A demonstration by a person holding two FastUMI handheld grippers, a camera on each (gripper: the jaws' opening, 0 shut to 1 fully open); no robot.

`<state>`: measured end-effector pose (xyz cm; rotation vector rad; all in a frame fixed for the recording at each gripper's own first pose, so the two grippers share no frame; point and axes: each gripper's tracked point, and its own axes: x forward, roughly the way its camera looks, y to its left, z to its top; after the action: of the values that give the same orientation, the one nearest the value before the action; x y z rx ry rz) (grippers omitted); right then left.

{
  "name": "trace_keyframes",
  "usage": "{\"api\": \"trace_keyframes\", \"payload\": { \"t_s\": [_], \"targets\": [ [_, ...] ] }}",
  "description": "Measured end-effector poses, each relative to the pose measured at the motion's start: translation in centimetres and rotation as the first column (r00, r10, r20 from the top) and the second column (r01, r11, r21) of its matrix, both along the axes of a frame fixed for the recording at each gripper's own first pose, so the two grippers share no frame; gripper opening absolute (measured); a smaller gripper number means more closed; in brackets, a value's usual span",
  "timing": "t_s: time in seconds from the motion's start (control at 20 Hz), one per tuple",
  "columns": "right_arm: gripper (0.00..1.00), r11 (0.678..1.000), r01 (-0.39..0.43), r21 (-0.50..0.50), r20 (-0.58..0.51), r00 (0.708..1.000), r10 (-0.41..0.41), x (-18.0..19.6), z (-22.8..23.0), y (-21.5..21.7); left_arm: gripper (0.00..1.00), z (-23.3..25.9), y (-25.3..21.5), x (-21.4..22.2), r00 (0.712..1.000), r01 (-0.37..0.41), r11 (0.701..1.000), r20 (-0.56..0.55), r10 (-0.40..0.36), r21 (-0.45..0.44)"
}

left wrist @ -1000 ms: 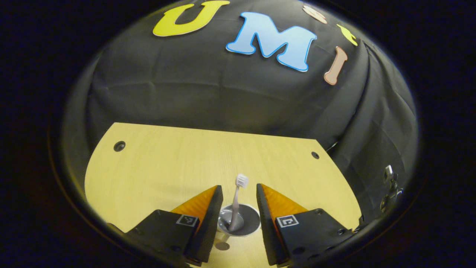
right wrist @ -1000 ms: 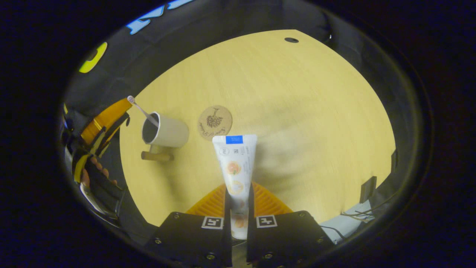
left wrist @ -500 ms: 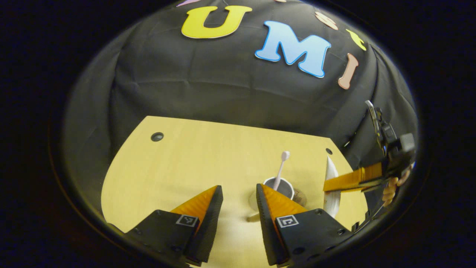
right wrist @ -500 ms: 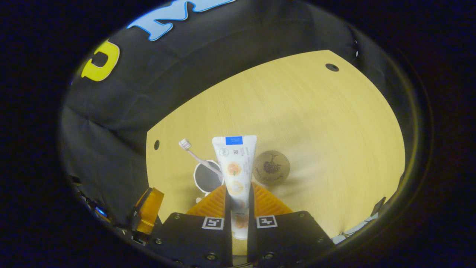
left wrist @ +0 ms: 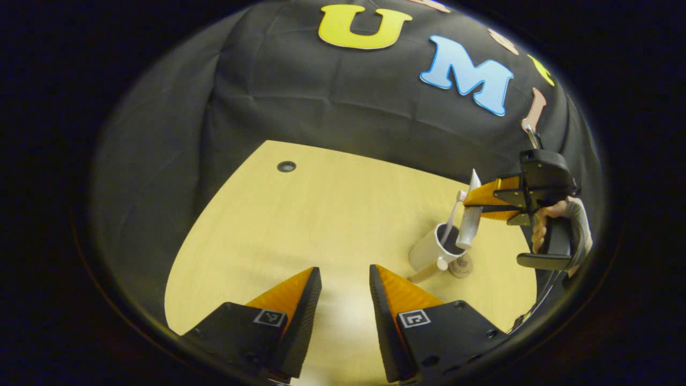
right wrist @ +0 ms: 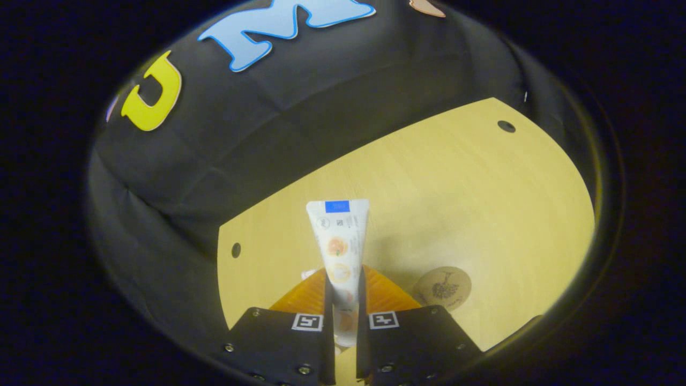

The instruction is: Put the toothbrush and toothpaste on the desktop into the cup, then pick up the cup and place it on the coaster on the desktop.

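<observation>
Toothpaste (right wrist: pixel 338 244) is pinched between both fingers of the right gripper (right wrist: pixel 343 300), flat crimped end up and cap end down. In the left gripper view you can see that gripper (left wrist: pixel 485 199) and the hand (left wrist: pixel 541 228) holding it over the white cup (left wrist: pixel 431 251), with the tube's (left wrist: pixel 469 220) lower end about at the rim, maybe just inside. Hard to tell how deep it is from this angle.

Toothbrush (left wrist: pixel 454 212) is already standing in the cup, leaning toward the near rim with the bristles up. Left gripper (left wrist: pixel 343 292) is wide open, holding nothing, hanging over bare desk (left wrist: pixel 321 214) well off to the side.

My take on doing this bit well:
- keep the tube close to upright and aim for the free side of the cup, away from the brush handle
- lower until the cap is properly below the rim before letting go, or it'll probably tip out
- don't knock the rim, that cup looks light
- open slowly, then lift straight up

Coaster (right wrist: pixel 442 288) sits on the desk just beside the cup, so that's the short hop afterwards.
</observation>
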<state>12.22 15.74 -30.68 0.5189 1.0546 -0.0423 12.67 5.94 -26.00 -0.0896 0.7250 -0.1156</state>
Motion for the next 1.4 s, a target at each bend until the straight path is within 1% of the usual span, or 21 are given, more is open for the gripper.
{"api": "trace_keyframes", "payload": {
  "t_s": [0.15, 0.2, 0.3, 0.35, 0.45, 0.5, 0.55, 0.6, 0.65, 0.75, 0.8, 0.9, 1.05, 1.1, 1.2, 1.25, 1.3, 1.35, 1.4],
  "targets": [
    [0.17, 0.998, 0.003, -0.067, 0.100, 0.995, 0.004, 0.3, -0.5, -0.1, 0.63, 0.0, 0.9, -1.0, 1.000, -0.018, 1.000, -0.017, 0.018, 0.005],
    [0.17, 0.996, 0.002, -0.090, 0.151, 0.988, 0.012, 0.4, -0.7, 0.0, 0.63, 0.1, 1.0, -1.4, 0.999, -0.024, 1.000, -0.028, 0.024, 0.002],
    [0.17, 0.996, -0.002, -0.087, 0.232, 0.972, 0.022, 0.7, -0.9, 0.2, 0.63, 0.2, 0.8, -1.7, 0.999, -0.032, 0.999, -0.039, 0.032, -0.007],
    [0.17, 0.993, -0.008, -0.120, 0.254, 0.966, 0.038, 0.8, -1.2, 0.1, 0.63, 0.1, 0.5, -1.7, 0.999, -0.031, 1.000, -0.042, 0.030, -0.007],
    [0.17, 0.988, -0.041, -0.148, 0.270, 0.959, 0.080, 0.9, -1.6, 0.4, 0.63, 0.4, 0.0, -1.4, 0.999, -0.021, 1.000, -0.040, 0.021, -0.004],
    [0.19, 0.985, -0.057, -0.161, 0.271, 0.957, 0.099, 0.7, -1.7, 0.2, 0.63, 0.6, -0.9, -1.0, 0.999, -0.011, 1.000, -0.037, 0.011, -0.002],
    [0.24, 0.982, -0.064, -0.177, 0.270, 0.956, 0.111, 0.8, -1.7, 0.0, 0.62, 0.7, -1.6, -1.1, 0.999, -0.002, 1.000, -0.034, 0.002, -0.002],
    [0.27, 0.984, -0.064, -0.168, 0.272, 0.956, 0.108, 1.2, -1.6, -0.2, 0.63, 0.7, -2.3, -1.1, 0.999, 0.015, 1.000, -0.031, -0.015, -0.007],
    [0.32, 0.987, -0.057, -0.151, 0.267, 0.959, 0.097, 1.1, -1.4, 0.0, 0.62, 0.7, -3.1, -1.4, 0.999, 0.030, 0.999, -0.030, -0.030, -0.012],
    [0.32, 0.989, -0.059, -0.134, 0.261, 0.961, 0.093, 1.1, -1.1, 0.1, 0.63, 0.8, -4.4, -1.2, 0.998, 0.051, 0.999, -0.030, -0.051, -0.019],
    [0.32, 0.991, -0.068, -0.115, 0.278, 0.956, 0.097, 1.1, -0.5, 0.3, 0.62, 0.7, -5.1, -0.9, 0.998, 0.060, 0.998, -0.029, -0.060, -0.024],
    [0.94, 0.992, -0.081, -0.098, 0.282, 0.954, 0.106, 0.2, 0.0, 0.3, 0.62, 0.4, -6.9, -0.7, 0.995, 0.094, 0.995, -0.032, -0.095, -0.031],
    [0.95, 0.996, -0.056, -0.075, 0.334, 0.939, 0.078, -0.1, 3.5, -1.3, 0.63, 0.3, -9.4, -0.1, 0.984, 0.172, 0.985, -0.036, -0.172, -0.006],
    [0.94, 0.997, -0.039, -0.074, 0.353, 0.934, 0.063, -0.2, 4.7, -2.5, 0.63, 0.1, -10.7, 0.5, 0.977, 0.207, 0.978, -0.044, -0.207, 0.000],
    [0.94, 0.997, -0.014, -0.077, 0.368, 0.929, 0.042, -0.6, 5.8, -4.5, 0.63, -0.5, -13.1, 0.6, 0.960, 0.271, 0.962, -0.067, -0.272, -0.021],
    [0.94, 0.996, -0.003, -0.086, 0.373, 0.927, 0.035, -0.8, 6.1, -5.4, 0.62, -0.8, -14.3, 0.6, 0.948, 0.306, 0.951, -0.081, -0.308, -0.038],
    [0.94, 0.995, 0.024, -0.096, 0.379, 0.925, 0.014, -1.5, 6.5, -7.5, 0.62, -1.8, -16.5, 0.7, 0.916, 0.378, 0.925, -0.122, -0.381, -0.047],
    [0.94, 0.995, 0.042, -0.095, 0.379, 0.926, -0.003, -1.9, 6.4, -8.4, 0.63, -2.2, -17.2, 1.0, 0.900, 0.408, 0.912, -0.145, -0.410, -0.043],
    [0.94, 0.993, 0.067, -0.099, 0.376, 0.926, -0.025, -2.3, 6.3, -9.7, 0.63, -3.0, -18.0, 1.1, 0.878, 0.444, 0.895, -0.178, -0.444, -0.041]
  ]
}}
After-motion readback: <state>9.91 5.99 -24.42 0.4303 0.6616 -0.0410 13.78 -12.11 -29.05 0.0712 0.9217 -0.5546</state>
